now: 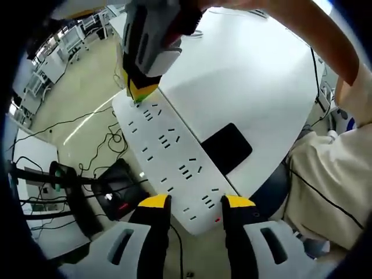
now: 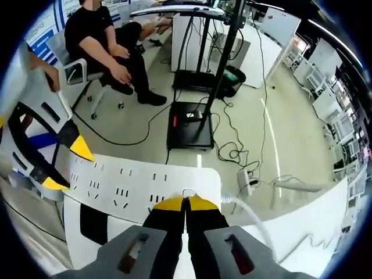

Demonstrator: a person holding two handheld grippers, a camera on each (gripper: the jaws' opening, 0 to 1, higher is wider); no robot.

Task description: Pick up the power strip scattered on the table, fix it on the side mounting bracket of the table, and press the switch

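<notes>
white tabletop [image 1: 256, 75] edge carries the long white plastic power strip [image 1: 174, 157]. left gripper [image 1: 196, 201], jaws spread, straddles its near end at six o'clock; right gripper [image 2: 186, 201], jaws pressed together, touches the far end. likely seating: keep it level, push evenly.

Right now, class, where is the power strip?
In the left gripper view the power strip lies along the white table edge, its near end between the left gripper jaws, its far end under the right gripper.
</notes>
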